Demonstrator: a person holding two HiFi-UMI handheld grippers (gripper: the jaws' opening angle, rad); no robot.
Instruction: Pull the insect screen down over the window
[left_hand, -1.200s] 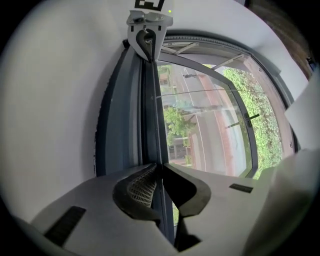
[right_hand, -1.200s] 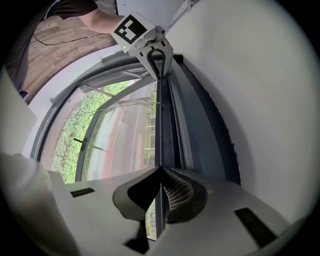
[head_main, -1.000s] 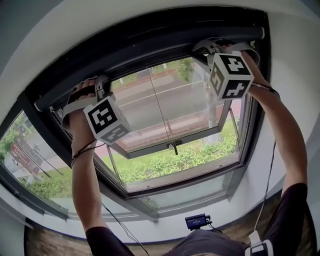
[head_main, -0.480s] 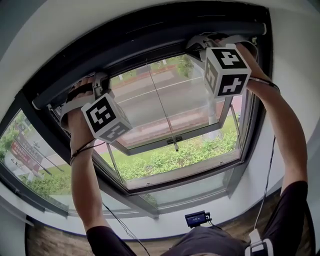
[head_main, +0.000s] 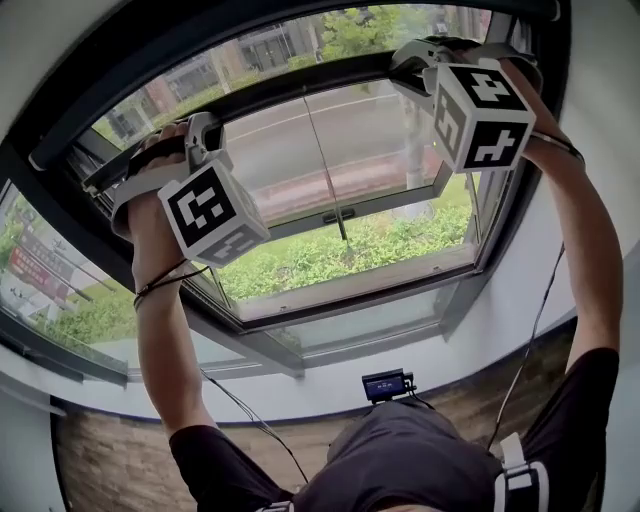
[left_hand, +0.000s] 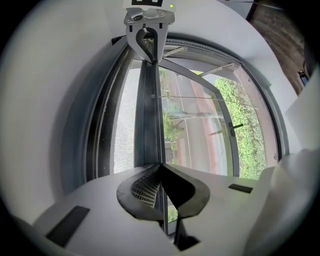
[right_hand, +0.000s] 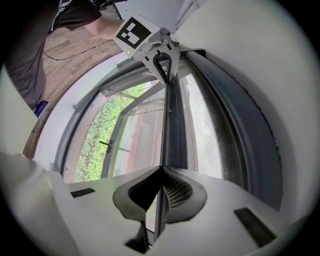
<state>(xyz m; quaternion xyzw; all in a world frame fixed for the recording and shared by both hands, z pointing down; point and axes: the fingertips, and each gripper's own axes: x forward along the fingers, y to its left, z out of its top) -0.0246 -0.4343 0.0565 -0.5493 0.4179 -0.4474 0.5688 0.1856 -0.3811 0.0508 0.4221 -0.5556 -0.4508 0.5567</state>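
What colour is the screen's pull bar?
Dark grey pull bar; left gripper view shows it best.

Jaws, newly tighter, on screen bar (left_hand: 149, 115)

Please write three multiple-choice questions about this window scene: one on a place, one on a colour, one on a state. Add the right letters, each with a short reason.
1. In the head view, where on the pull bar does the right gripper hold?
A. near its right end
B. at its middle
C. near its left end

2. What colours does the marker cube on that gripper have?
A. red and yellow
B. black and white
C. blue and green

3. How do that gripper's jaws stand?
A. wide apart, with nothing between them
B. closed on the window handle
C. closed on the pull bar

Answers:
1 A: the gripper sits close to the right side of the window frame.
2 B: the cube has black squares on white faces.
3 C: the right gripper view shows both pads pressed on the thin dark bar.
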